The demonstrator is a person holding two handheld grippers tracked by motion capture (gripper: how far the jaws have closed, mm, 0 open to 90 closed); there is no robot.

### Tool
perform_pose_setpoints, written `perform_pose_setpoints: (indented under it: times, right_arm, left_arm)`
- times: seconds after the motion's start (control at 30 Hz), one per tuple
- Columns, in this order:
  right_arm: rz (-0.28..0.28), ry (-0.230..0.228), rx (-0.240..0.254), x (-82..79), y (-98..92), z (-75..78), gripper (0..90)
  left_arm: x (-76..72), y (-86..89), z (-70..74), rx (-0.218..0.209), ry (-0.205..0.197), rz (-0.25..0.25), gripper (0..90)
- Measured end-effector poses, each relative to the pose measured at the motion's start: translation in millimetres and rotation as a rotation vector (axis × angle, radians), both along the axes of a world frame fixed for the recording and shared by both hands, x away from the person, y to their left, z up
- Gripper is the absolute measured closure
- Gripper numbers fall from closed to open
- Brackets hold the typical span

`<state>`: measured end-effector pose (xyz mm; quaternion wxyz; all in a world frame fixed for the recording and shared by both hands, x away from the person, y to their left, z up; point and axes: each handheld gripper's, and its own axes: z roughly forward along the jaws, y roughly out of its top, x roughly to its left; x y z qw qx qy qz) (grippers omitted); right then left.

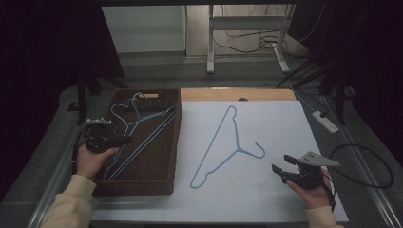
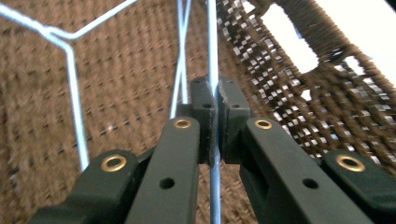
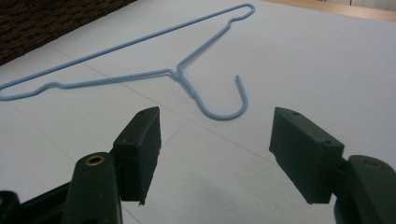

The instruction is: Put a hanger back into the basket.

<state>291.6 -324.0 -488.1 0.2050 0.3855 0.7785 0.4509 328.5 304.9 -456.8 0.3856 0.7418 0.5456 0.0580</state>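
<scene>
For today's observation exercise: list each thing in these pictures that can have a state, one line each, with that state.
left gripper: shut on a hanger wire in the basket
right gripper: open, holding nothing
hanger on the table: lying flat, untouched
hangers in the basket: lying overlapped, one clamped
woven basket: upright on the table, holding hangers

Open right gripper (image 3: pixel 215 156), blue hanger (image 3: pixel 140 70) beyond

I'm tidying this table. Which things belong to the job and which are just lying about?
In the job:
- hanger in basket, clamped by left gripper
- basket
- hanger on table, ahead of open right gripper

Lying about:
- power strip
- cables on floor
</scene>
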Motion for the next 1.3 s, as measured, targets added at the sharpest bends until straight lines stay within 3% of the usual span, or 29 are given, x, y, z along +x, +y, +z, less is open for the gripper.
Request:
perform_pose_setpoints:
  times: [0.2, 0.3, 0.33, 0.4, 0.7, 0.8, 0.87, 0.9, 0.93, 0.97, 1.0, 1.13, 1.3]
  right_arm:
    - [0.001, 0.002, -0.002, 0.2, 0.0, -0.2, 34.5]
    - [0.002, 0.003, -0.003, 0.3, -0.1, -0.3, 34.5]
    - [0.002, 0.003, -0.003, 0.3, -0.1, -0.3, 34.5]
    - [0.001, 0.004, -0.003, 0.4, -0.1, -0.4, 34.4]
    - [0.002, 0.006, -0.002, 0.5, -0.4, -0.6, 34.4]
    - [0.003, 0.008, 0.004, 0.5, -0.5, -0.5, 34.4]
    - [0.003, 0.007, 0.007, 0.5, -1.0, -0.4, 34.4]
    - [0.002, 0.008, 0.007, 0.5, -1.1, -0.4, 34.4]
    - [0.002, 0.008, 0.007, 0.5, -1.2, -0.5, 34.4]
    - [0.003, 0.008, 0.007, 0.6, -1.1, -0.5, 34.4]
    - [0.003, 0.008, 0.007, 0.6, -1.1, -0.5, 34.4]
    - [0.005, 0.009, 0.004, 0.7, 0.0, -0.8, 34.4]
    - [0.004, 0.011, 0.005, 0.8, 0.2, -0.9, 34.3]
  left_arm:
    - [5.1, 0.6, -3.9, 0.057, 0.046, 0.037, 86.0]
    - [9.6, -0.7, -6.5, 0.142, 0.073, 0.063, 85.9]
    - [9.6, -0.7, -6.5, 0.142, 0.073, 0.063, 85.9]
    - [13.0, -1.7, -7.9, 0.192, 0.084, 0.07, 85.8]
    - [18.7, -3.4, -12.8, 0.233, 0.107, 0.094, 82.3]
    - [18.0, -3.1, -10.1, 0.258, 0.062, 0.135, 62.6]
    - [16.9, -2.8, -8.9, 0.253, 0.046, 0.132, 59.4]
    - [13.2, -2.8, -4.1, 0.242, 0.003, 0.127, 56.9]
    - [13.2, -2.8, -4.1, 0.242, 0.003, 0.127, 53.8]
    - [10.0, -3.6, -0.1, 0.237, -0.026, 0.125, 50.5]
    - [10.0, -3.6, -0.1, 0.237, -0.026, 0.125, 48.7]
    - [-2.5, -6.7, 11.7, 0.19, -0.107, 0.073, 43.0]
    - [-16.4, -11.6, 23.3, 0.122, -0.156, 0.015, 38.3]
